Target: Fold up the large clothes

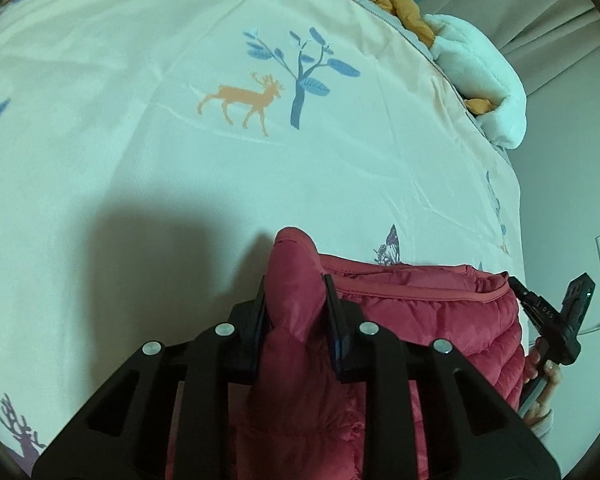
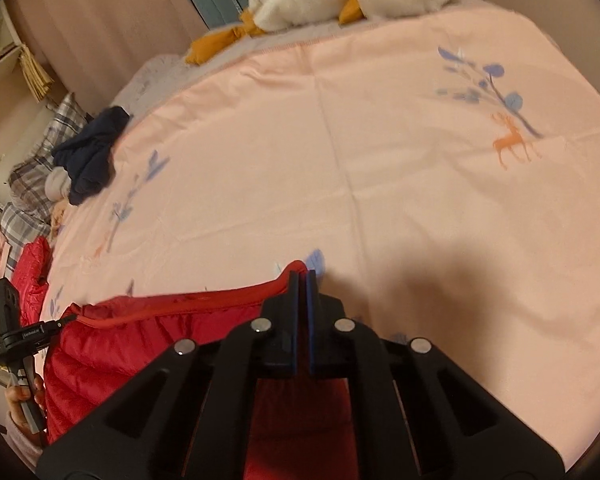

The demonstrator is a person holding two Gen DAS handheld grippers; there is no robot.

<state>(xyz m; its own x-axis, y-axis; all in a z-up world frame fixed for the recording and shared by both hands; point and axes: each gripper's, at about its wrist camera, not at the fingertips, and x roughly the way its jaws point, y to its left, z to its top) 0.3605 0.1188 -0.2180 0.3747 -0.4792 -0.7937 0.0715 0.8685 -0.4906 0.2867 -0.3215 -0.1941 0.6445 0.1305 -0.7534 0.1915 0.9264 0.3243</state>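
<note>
Right up front, the left claw has a fat bunch of the red puffer jacket pinched between its pads, looks like a corner or sleeve end poking up past the tips. Right claw is clamped nearly flat on the jacket's piped edge, so both are gripping it. The jacket hangs between the two claws at the near edge of the bed, mostly below and behind them, barely onto the pink deer-print cover. Honestly, folding looks like it hasn't really started: I'd guess it's getting carried over to lay flat first. No creases or tidy layers visible yet, so basically everything's left to do.
</note>
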